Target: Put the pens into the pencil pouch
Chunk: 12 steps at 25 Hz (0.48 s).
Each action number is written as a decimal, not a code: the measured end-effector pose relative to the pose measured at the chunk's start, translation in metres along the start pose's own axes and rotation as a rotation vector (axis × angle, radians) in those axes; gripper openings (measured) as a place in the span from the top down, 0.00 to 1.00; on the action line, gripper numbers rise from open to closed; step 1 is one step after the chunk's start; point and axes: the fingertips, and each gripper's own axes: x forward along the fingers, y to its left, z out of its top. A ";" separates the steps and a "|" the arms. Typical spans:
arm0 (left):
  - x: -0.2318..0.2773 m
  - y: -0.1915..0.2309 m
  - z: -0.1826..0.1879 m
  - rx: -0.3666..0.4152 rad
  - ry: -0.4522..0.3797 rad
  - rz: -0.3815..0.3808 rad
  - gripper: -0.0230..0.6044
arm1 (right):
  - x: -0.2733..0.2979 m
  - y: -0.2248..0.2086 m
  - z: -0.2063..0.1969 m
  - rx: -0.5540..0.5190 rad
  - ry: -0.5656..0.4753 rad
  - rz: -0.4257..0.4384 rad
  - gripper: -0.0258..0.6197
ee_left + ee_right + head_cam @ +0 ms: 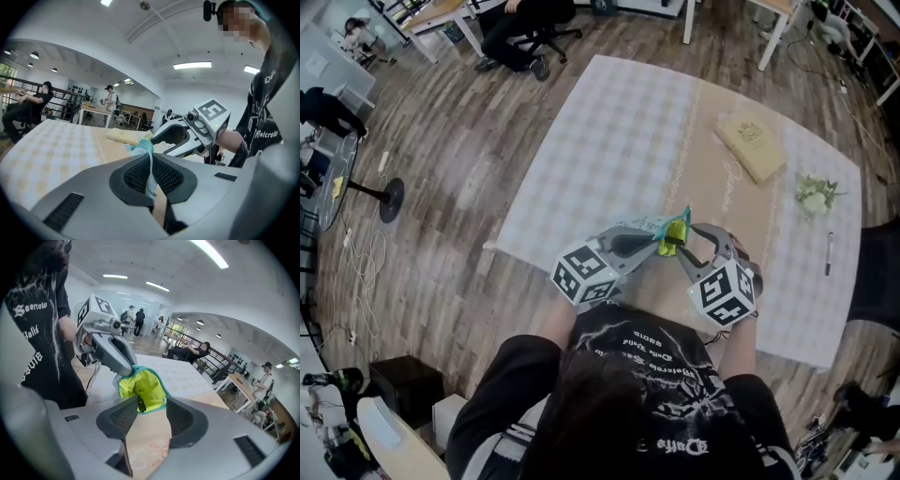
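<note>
Open-plan office-cum-lab floor, shared and busy.
Far beyond the fingers (136,176) of the left gripper (150,159), people (110,98) stand at white desks (93,108) under ceiling strip lights (192,65). Beyond the fingers of the right gripper (152,401) a seated person (187,351) lounges beside a black railing (225,366), with more desks behind. Under the fingers lies a cloth-covered table (609,122) on a wood-plank floor (459,178); well ahead of them stands an office chair (548,37) on castors, and off to their left loose cables (361,262) trail over the boards.
</note>
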 end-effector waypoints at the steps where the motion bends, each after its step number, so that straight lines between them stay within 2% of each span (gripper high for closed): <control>1: -0.001 0.002 0.003 -0.020 -0.018 0.003 0.91 | -0.006 -0.008 0.002 0.035 -0.037 -0.023 0.62; 3: -0.003 0.006 0.005 -0.059 -0.045 0.013 0.91 | -0.017 -0.022 -0.003 0.123 -0.098 -0.064 0.55; 5: -0.003 0.006 0.007 -0.078 -0.063 0.020 0.91 | -0.029 -0.035 -0.017 0.201 -0.129 -0.100 0.52; 12: 0.001 0.001 0.021 -0.093 -0.102 0.006 0.91 | -0.066 -0.080 -0.090 0.450 -0.200 -0.247 0.53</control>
